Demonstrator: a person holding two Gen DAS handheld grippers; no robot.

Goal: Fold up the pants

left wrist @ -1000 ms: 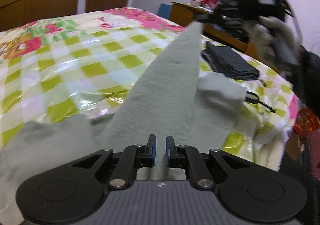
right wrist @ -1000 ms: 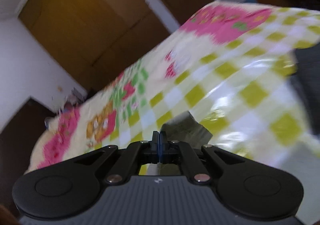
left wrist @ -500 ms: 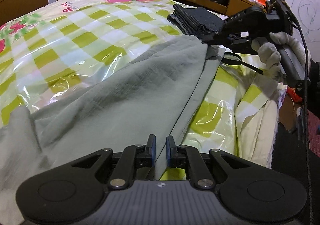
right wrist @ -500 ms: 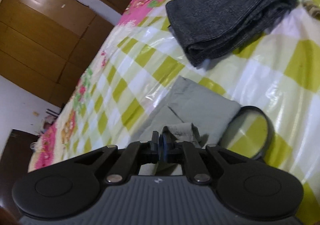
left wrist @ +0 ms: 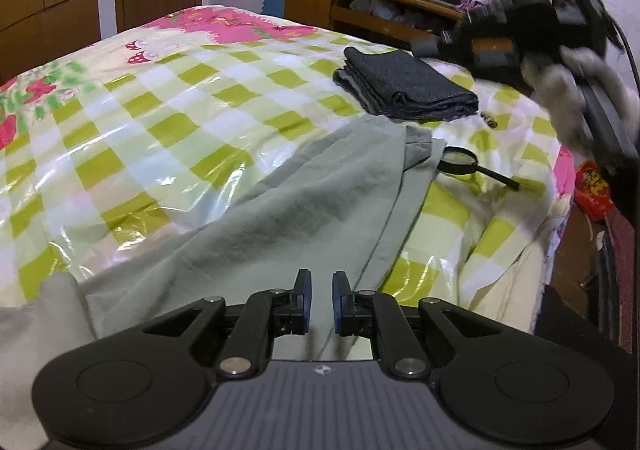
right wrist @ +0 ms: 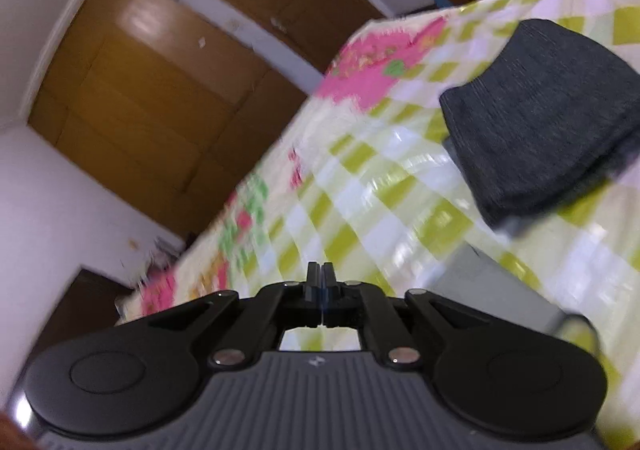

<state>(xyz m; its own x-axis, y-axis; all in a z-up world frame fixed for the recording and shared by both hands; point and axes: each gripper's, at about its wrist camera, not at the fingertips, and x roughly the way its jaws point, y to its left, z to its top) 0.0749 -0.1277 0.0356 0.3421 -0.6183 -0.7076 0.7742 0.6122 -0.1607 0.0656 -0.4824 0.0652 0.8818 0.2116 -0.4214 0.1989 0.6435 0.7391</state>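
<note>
Light grey pants [left wrist: 280, 218] lie stretched along the near edge of the bed, the leg end near a magnifying glass. My left gripper [left wrist: 319, 286] hovers just above the pants at the near end, its jaws a small way apart and nothing between them. My right gripper [right wrist: 319, 276] is shut and empty, lifted above the bed; it also shows blurred at the upper right of the left wrist view [left wrist: 452, 44]. A corner of the grey pants [right wrist: 492, 286] shows below it in the right wrist view.
A folded dark grey garment [left wrist: 404, 90] lies on the checked plastic-covered bedspread [left wrist: 160, 122]; it also shows in the right wrist view [right wrist: 536, 130]. A magnifying glass [left wrist: 460, 159] lies by the pants' end. A wooden desk [left wrist: 360, 14] stands behind the bed.
My right gripper has let go of the pants leg end and lifted away from the bed. The leg now lies flat beside the magnifying glass. My left gripper stayed put.
</note>
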